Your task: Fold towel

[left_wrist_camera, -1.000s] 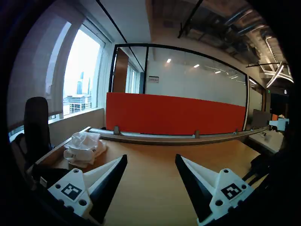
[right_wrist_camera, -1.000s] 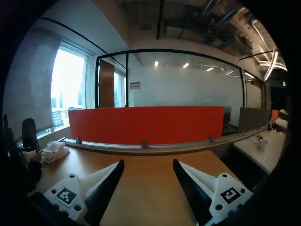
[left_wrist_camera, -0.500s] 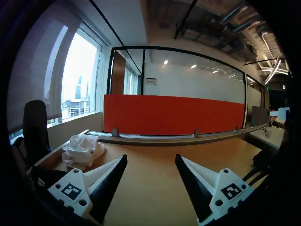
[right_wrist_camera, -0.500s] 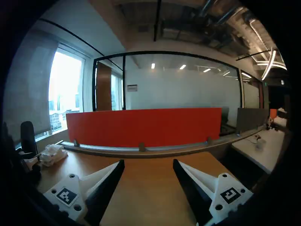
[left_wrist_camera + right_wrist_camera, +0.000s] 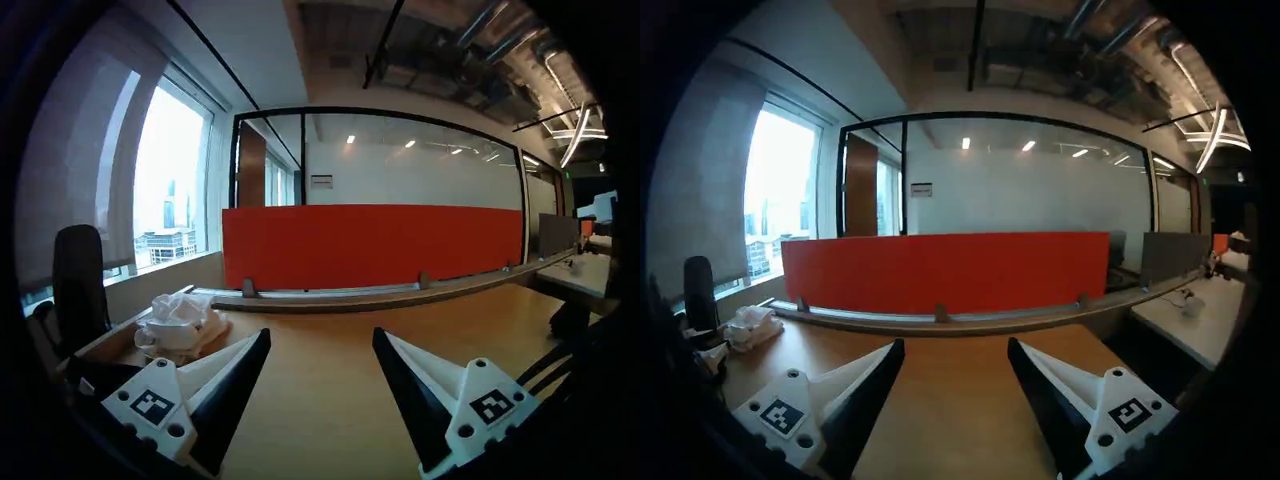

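We hold the left gripper (image 5: 320, 340) & right gripper (image 5: 954, 348) over the desk (image 5: 336, 400), jaws spread wide, nothing in either. The towel (image 5: 180, 324) sits in a crumpled heap at the desk's far-left corner, ahead & left of both, too bunched to show a long axis. It looks bigger in the left gripper view, so we judge that gripper nearer.

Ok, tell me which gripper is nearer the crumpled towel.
The left gripper: the white towel lies close ahead on its left, whereas from the right gripper it looks small and far off.
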### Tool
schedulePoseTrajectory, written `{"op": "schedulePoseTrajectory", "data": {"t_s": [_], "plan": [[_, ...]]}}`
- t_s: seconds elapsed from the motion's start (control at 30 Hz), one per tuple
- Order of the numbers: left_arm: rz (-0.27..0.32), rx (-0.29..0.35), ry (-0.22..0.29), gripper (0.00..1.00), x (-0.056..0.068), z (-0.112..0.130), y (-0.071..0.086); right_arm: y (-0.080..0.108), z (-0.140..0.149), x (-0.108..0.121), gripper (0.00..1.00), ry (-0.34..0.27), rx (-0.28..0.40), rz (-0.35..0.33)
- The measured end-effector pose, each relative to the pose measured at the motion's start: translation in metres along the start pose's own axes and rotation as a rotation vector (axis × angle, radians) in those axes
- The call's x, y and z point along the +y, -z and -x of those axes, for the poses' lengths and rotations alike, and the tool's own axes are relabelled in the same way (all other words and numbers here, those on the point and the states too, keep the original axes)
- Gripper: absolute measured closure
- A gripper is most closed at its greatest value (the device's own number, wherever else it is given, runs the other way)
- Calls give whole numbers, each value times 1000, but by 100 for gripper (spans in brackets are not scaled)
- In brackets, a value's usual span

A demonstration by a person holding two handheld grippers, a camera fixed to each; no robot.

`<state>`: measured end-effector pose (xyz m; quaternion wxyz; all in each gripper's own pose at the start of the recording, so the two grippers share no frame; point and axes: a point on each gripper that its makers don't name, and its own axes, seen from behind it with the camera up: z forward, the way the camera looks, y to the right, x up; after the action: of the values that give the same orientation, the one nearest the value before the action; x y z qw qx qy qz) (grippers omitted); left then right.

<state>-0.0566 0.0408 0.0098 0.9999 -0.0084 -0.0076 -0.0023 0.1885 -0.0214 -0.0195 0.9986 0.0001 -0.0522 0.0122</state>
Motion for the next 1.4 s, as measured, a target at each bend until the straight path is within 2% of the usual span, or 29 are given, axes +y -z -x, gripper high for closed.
{"op": "schedulePoseTrajectory", "data": {"t_s": [0.3, 0.47, 0.8, 1.1, 1.4], "plan": [[-31, 25, -49, 6, -6, 20, 0, 1, 17, 1, 0, 13, -11, 12], [-30, 32, -54, 6, -11, 34, 2, 1, 25, 0, 0, 7, -5, 21], [-38, 47, -24, 6, -24, 61, -1, 2, 33, -3, 0, 31, 19, 35], [-43, 46, -1, 6, -31, 86, -2, -2, 45, -12, 0, 41, 25, 31], [-52, 49, 31, 6, -34, 95, -5, -3, 44, -17, 0, 50, 30, 28]]}}
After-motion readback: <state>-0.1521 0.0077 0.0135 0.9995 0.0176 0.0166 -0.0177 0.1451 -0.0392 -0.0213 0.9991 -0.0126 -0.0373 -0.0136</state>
